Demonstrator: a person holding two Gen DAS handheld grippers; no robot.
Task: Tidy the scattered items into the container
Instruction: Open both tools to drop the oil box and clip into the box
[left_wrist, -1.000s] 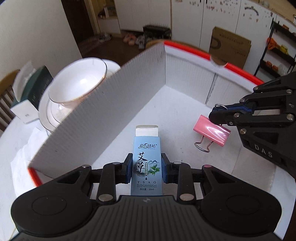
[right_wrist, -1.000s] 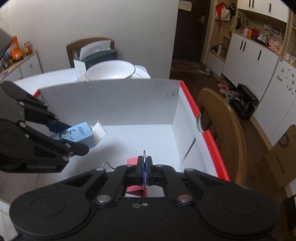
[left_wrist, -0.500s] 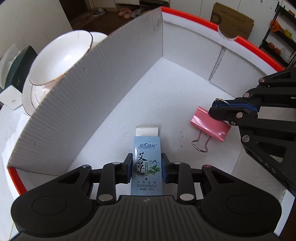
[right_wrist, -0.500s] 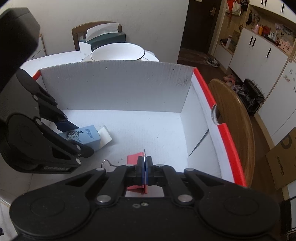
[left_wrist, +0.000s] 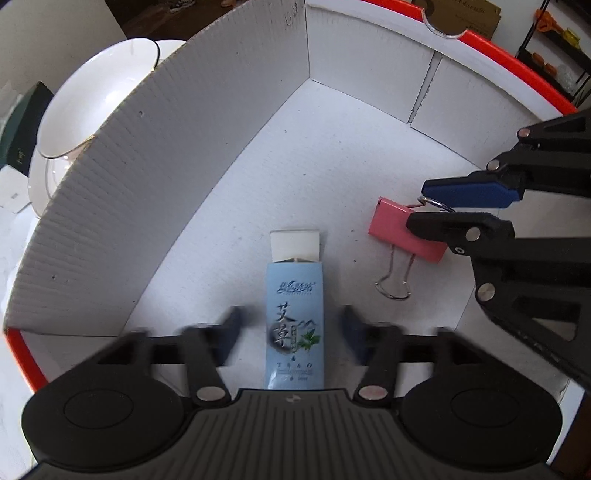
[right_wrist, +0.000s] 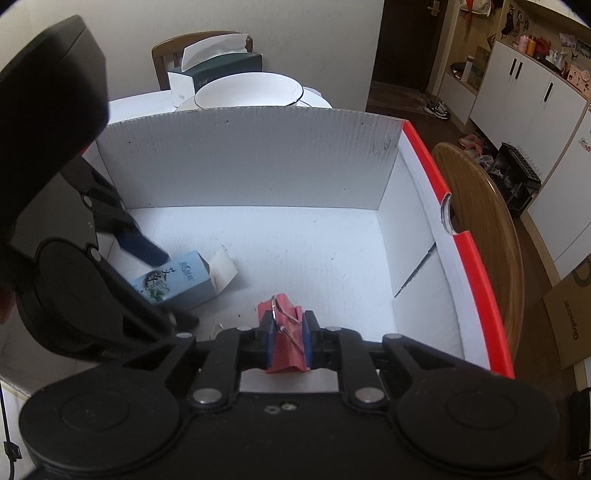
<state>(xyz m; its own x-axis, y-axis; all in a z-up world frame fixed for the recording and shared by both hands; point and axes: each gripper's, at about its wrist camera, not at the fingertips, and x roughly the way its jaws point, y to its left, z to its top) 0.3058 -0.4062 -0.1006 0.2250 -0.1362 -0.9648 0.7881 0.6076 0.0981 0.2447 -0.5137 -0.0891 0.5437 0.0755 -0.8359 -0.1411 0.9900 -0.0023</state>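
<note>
A light blue carton (left_wrist: 294, 317) with an open white flap lies on the floor of the white cardboard box (left_wrist: 207, 122) with a red rim. My left gripper (left_wrist: 293, 334) is open, its blurred fingers apart on both sides of the carton, not touching it. A pink binder clip (left_wrist: 400, 230) lies on the box floor to the right. My right gripper (right_wrist: 289, 345) has parted slightly; the clip (right_wrist: 286, 332) sits between its blue pads, one wire handle between them. The carton also shows in the right wrist view (right_wrist: 177, 282).
White bowls (left_wrist: 92, 107) stacked on plates stand outside the box's left wall, with a dark green tissue box (right_wrist: 218, 61) behind them. A wooden chair back (right_wrist: 484, 236) stands beyond the box's red-rimmed side. The box walls rise around both grippers.
My left gripper has opened and let go of the blue carton, which now lies on the box floor. My right gripper's jaws have parted slightly around the pink clip, now lower in the box.
</note>
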